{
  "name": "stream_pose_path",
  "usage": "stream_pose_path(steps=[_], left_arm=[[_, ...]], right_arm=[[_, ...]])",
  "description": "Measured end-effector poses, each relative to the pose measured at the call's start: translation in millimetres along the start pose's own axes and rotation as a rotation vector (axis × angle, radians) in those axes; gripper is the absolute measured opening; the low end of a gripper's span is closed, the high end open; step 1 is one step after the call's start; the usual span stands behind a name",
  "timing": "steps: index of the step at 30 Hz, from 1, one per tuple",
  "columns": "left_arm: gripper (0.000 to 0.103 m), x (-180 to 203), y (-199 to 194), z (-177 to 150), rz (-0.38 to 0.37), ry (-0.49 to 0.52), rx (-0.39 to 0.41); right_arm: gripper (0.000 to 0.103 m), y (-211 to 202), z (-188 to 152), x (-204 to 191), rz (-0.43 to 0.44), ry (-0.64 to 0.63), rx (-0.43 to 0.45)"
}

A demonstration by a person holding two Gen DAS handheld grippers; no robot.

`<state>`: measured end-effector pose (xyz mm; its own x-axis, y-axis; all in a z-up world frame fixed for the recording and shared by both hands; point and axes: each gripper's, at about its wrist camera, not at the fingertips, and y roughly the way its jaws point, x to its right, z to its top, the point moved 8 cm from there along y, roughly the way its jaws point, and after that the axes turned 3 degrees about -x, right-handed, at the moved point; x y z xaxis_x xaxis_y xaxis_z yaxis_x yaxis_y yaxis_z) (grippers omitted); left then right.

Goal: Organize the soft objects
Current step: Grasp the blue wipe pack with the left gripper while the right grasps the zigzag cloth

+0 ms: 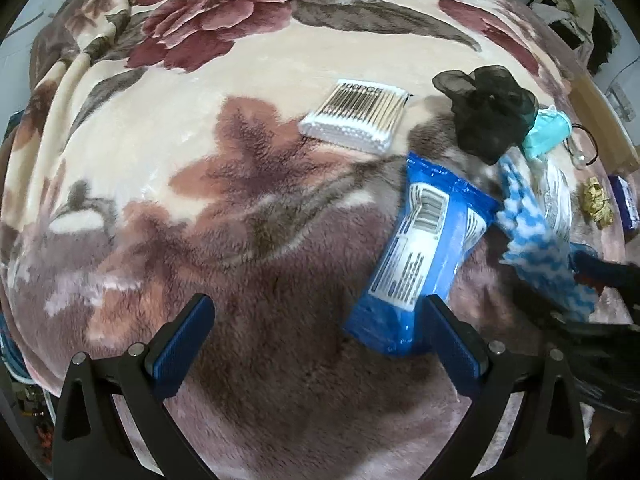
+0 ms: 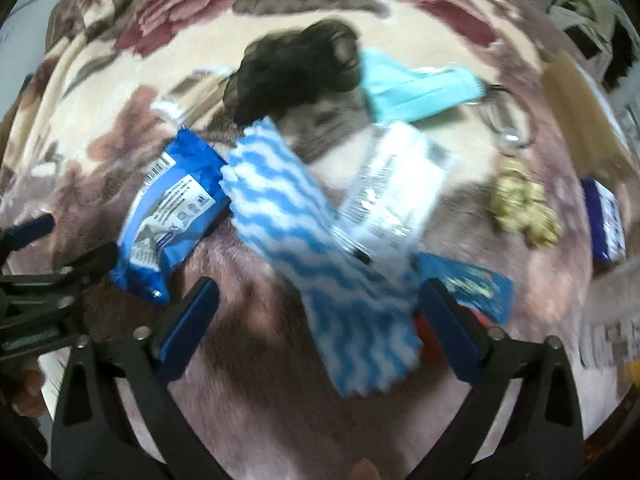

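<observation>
Both grippers hung wide apart over the floral blanket, neither holding anything.

Left gripper had the blue wipes pack lying against its right finger; right gripper had the blue-white wavy cloth lying between its fingers. Far side: cotton swab pack, black mesh pouf, teal face mask. White sachet sat right of the cloth, touching it.
</observation>
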<state>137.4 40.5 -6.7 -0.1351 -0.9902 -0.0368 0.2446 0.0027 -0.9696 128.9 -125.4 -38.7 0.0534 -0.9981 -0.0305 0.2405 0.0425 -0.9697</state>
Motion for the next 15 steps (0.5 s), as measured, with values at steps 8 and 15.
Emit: stream_pose_path(steps=[8, 15], left_arm=[[0.102, 28.9, 2.3, 12.3, -0.082, 0.088, 0.012], [0.060, 47.9, 36.0, 13.2, -0.120, 0.091, -0.059]], right_arm=[[0.014, 2.5, -0.6, 11.2, 0.046, 0.066, 0.031], [0.014, -45.2, -2.9, 28.0, 0.200, 0.168, 0.134]])
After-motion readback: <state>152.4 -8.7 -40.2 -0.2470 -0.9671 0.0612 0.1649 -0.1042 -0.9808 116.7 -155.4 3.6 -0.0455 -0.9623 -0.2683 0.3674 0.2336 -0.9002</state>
